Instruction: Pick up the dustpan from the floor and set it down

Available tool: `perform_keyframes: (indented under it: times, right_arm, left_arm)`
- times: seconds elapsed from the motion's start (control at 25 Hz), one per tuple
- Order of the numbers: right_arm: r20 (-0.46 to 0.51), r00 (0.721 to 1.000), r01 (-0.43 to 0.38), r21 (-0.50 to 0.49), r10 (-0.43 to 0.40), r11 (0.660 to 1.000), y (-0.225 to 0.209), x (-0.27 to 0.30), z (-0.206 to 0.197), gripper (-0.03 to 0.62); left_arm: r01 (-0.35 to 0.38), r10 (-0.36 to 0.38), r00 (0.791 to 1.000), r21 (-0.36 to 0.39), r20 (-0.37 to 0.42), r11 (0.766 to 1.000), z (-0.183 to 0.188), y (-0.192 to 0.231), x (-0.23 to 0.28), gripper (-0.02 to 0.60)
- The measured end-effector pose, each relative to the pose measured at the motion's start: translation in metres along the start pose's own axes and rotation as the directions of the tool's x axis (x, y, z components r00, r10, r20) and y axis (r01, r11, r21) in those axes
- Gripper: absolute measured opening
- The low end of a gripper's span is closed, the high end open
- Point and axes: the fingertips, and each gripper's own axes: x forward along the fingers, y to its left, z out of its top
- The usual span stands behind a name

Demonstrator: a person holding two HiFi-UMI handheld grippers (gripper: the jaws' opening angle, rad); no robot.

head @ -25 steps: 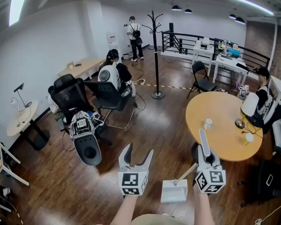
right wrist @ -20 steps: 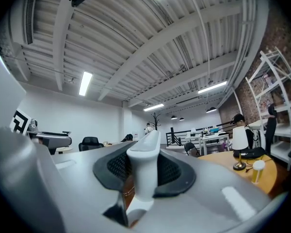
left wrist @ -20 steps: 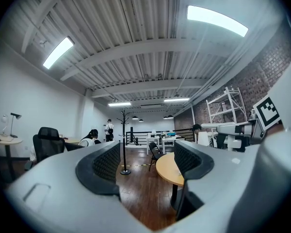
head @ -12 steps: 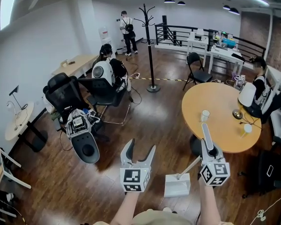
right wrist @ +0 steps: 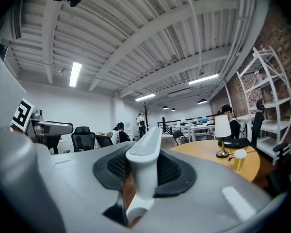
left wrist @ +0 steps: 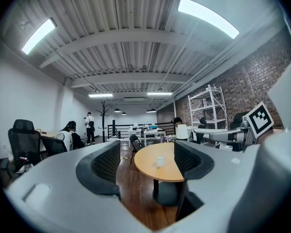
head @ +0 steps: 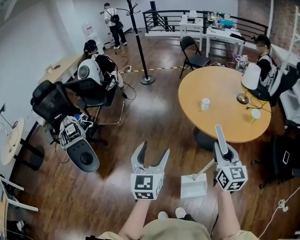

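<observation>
Item: white dustpan (head: 194, 185), lower centre of head view, hung clear of the wooden floor (head: 110, 194).
Right gripper (head: 223, 156): clenched on its handle (right wrist: 144, 161).
Left gripper (head: 150, 160): jaws apart, empty.
Handling: I lower it level and release only once it sits flat.

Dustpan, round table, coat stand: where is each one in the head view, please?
dustpan (head: 194, 186), head view, on its white pan.
round table (head: 217, 86), head view, on the bare wooden top.
coat stand (head: 139, 41), head view, on its black pole.

floor (head: 140, 116): dark wood | walls (head: 25, 44): white | furniture: round wooden table (head: 215, 86), coat stand (head: 139, 39), black office chair (head: 46, 100)
</observation>
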Motion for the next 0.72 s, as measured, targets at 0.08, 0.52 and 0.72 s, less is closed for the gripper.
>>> perform_keyframes:
  times: [0.08, 0.52, 0.72]
  right_arm:
    - [-0.020, 1.000, 0.017, 0.004, -0.017, 1.000, -0.011, -0.007, -0.011, 0.106]
    - [-0.131, 0.989, 0.070, 0.026, -0.066, 0.997, -0.065, -0.038, -0.083, 0.109]
    - [-0.196, 0.979, 0.060, 0.028, -0.053, 0.998, -0.083, -0.042, -0.133, 0.109]
  left_arm:
    - [0.038, -0.038, 0.999, -0.006, -0.011, 0.999, -0.007, -0.015, 0.009, 0.342]
    - [0.272, -0.272, 0.956, -0.018, -0.108, 0.962, -0.065, -0.102, 0.051, 0.342]
    - [0.345, -0.342, 0.924, -0.015, -0.169, 0.939, -0.104, -0.134, 0.067, 0.341]
